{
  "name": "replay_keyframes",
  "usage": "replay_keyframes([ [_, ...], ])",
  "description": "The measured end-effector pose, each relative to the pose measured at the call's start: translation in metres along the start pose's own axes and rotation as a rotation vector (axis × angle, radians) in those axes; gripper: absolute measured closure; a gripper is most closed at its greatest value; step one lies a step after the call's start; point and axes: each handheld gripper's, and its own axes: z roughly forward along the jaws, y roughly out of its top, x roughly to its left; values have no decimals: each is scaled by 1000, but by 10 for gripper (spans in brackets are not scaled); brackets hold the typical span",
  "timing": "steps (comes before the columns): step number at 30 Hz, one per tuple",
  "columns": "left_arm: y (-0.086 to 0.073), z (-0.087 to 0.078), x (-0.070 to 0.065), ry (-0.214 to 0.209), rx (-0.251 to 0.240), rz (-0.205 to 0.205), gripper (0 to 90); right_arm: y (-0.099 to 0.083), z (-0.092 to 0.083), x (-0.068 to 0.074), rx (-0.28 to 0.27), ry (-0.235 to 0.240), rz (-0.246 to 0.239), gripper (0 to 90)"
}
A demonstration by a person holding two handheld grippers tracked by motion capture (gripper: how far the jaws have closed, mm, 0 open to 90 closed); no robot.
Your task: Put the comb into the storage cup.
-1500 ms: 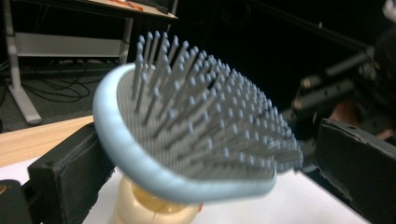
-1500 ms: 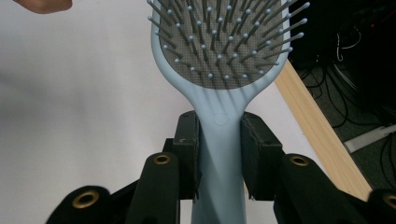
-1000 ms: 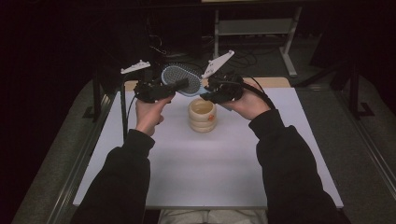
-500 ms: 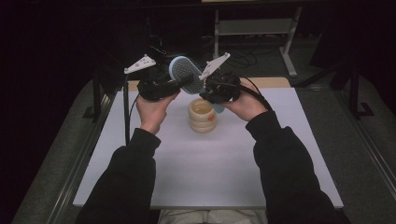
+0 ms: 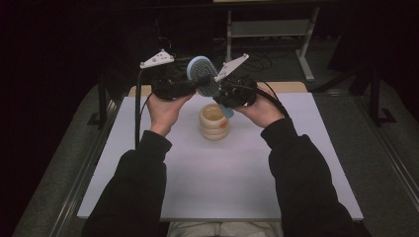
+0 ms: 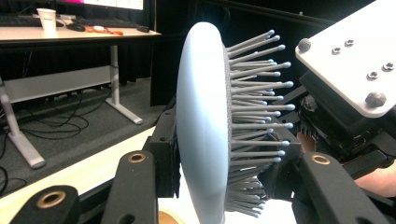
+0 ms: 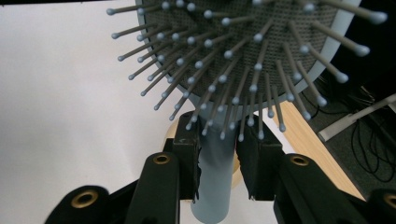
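A light blue hairbrush (image 5: 200, 74) with grey bristles hangs over a cream ridged cup (image 5: 213, 122) on the white table (image 5: 222, 187). My left gripper (image 5: 193, 86) has just been closing and is shut on the brush head. In the left gripper view, one pad presses the smooth back and the other sits in the bristles of the hairbrush (image 6: 205, 130), around the left gripper (image 6: 224, 163). My right gripper (image 5: 221, 95) is shut on the handle. In the right gripper view, the handle (image 7: 217, 182) stands between the pads of the right gripper (image 7: 218, 163), under the bristle face.
A wooden board (image 5: 286, 87) lies along the table's far edge. Beyond it are a dark floor with cables and a grey desk frame (image 5: 269, 27). A desk with a paper cup (image 6: 46, 18) stands farther off. Bare white tabletop spreads in front of the cup.
The left gripper has risen toward the brush and shut on its head. The brush head has lifted a little and turned more on edge. The right hand has stayed put.
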Motion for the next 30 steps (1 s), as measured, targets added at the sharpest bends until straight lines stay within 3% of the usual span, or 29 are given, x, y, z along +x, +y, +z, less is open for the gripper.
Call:
replay_keyframes([
  [3,2,2,0,-14,-6,-10,561,-1,1,-3,-3,0,9,630],
  [6,4,3,-2,-27,-11,-10,561,-3,1,-4,-6,-30,14,533],
  [15,8,1,0,4,-8,12,558,-16,1,-12,-40,6,63,254],
  [18,8,1,4,15,-10,6,558,-21,0,-13,-62,-5,90,127],
  [20,8,0,6,19,-15,-3,558,-25,-1,-14,-64,0,104,101],
  [22,8,0,8,19,-14,-6,558,-30,-1,-15,-61,11,109,0],
  [30,7,0,11,24,-10,-7,558,-47,-3,-15,-68,42,137,0],
])
